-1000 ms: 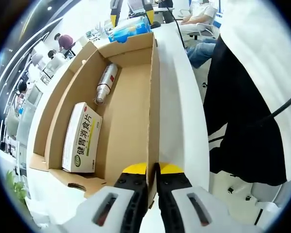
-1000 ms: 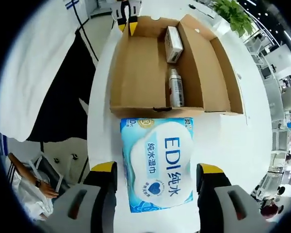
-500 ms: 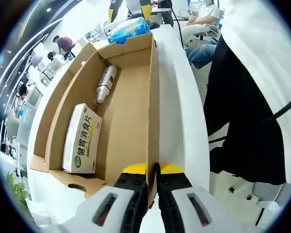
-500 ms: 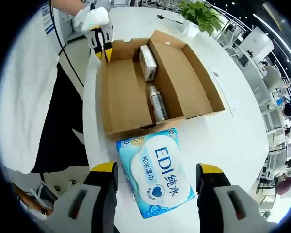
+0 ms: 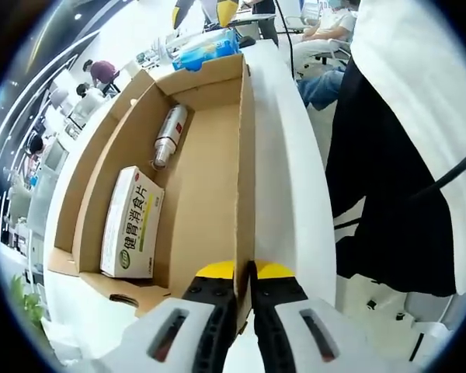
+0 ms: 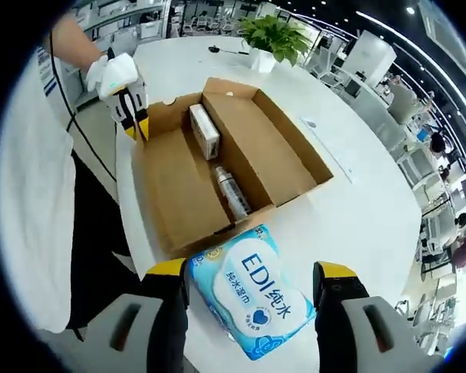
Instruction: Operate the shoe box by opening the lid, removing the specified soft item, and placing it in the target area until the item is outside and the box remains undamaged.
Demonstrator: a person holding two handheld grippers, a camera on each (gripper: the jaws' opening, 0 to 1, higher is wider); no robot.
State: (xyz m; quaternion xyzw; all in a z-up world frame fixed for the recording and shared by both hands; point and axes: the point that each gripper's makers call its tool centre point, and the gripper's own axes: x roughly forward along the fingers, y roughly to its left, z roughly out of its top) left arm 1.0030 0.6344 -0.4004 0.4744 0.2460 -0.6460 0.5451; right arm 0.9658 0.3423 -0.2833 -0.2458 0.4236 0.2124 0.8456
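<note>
Blue and white, the wet wipes pack [image 6: 251, 301] now lies on the white table [image 6: 357, 202] between the wide-open jaws of the right gripper [image 6: 251, 280], which hold nothing; compared with a second ago the right gripper view has risen and pulled back, so the pack looks smaller and more of the room has come into sight, while the pack itself rests just beside the end wall of the shoe box [image 6: 229, 167], outside it. I judge that the soft item is already out and released, and that the right gripper is withdrawing. The left gripper [image 5: 245, 284] has not moved: its jaws stay closed on the upright cardboard side wall [image 5: 245, 179] of the box, steadying it, and the cardboard shows no tear or crease. Inside the box remain a white medicine carton [image 5: 130, 221] and a small spray bottle [image 5: 167, 136], lying along one long side. Farther off, a potted plant [image 6: 272, 35] stands at the far edge of the table, and beyond it is an open office with desks, chairs and people sitting.
</note>
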